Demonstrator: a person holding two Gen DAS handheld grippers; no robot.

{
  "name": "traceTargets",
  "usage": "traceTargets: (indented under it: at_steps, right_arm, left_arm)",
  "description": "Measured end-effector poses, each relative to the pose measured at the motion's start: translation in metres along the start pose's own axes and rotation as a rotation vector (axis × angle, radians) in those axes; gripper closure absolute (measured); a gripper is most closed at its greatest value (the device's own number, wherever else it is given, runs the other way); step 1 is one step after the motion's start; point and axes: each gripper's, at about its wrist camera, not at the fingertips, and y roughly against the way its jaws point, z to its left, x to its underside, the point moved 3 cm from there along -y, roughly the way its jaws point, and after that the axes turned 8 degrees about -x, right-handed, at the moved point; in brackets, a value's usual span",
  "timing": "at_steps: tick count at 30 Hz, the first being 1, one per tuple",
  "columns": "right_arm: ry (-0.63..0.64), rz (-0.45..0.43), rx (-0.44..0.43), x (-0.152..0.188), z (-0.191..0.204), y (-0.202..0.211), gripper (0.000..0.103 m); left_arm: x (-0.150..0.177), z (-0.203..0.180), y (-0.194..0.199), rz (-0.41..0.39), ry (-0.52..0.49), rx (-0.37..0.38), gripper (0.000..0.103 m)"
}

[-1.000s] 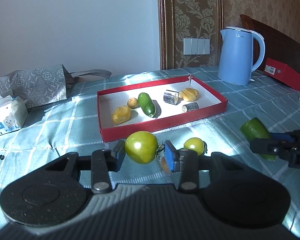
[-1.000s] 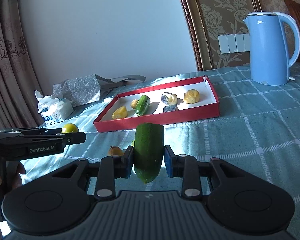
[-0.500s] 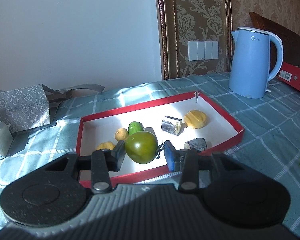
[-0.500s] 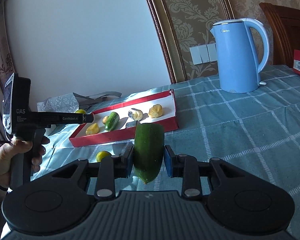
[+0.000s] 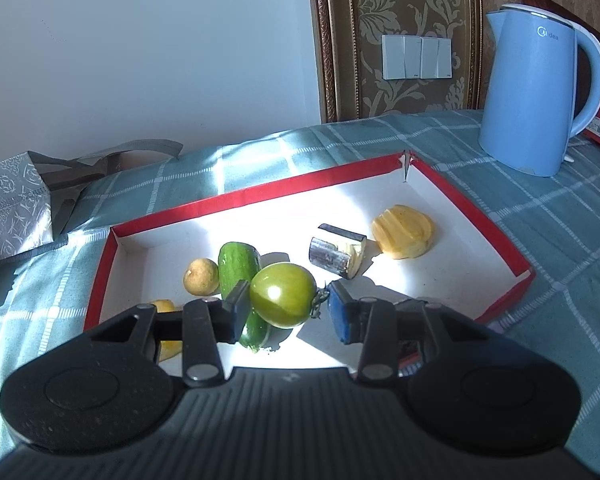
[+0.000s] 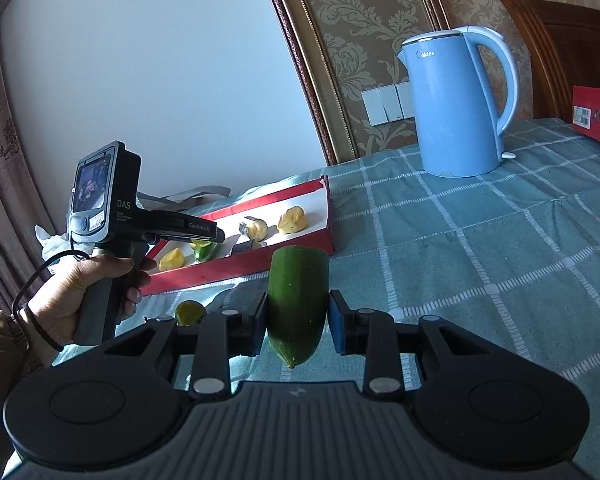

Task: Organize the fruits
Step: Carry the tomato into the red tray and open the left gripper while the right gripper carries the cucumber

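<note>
table: checked teal cloth | on it: red tray, blue kettle, small green fruit

The red tray is being viewed from close above by the left wrist camera, which is being pointed downward. The same tray is being seen from farther away, from its right side, by the right wrist camera. The blue kettle is being shared by both views.

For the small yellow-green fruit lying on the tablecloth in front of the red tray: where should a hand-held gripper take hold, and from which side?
Grip the small yellow-green fruit across its widest middle, coming from above and slightly toward the camera side. It is round, so any diameter should serve. It sits on open tablecloth, apart from the red tray. Its lower part is hidden in the right wrist view.
</note>
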Motion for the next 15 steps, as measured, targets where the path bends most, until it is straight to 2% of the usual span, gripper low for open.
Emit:
traceTargets:
  at_steps: [9,15]
  right_arm:
    - [0.005,0.005,0.004,0.002,-0.003,0.001,0.073]
    - [0.009,0.009,0.0,0.002,-0.001,-0.001,0.073]
  left_arm:
    - [-0.013,-0.01,-0.019,0.014,-0.015,-0.004,0.065]
    - [-0.013,-0.001,-0.003,-0.026,0.011,-0.023,0.062]
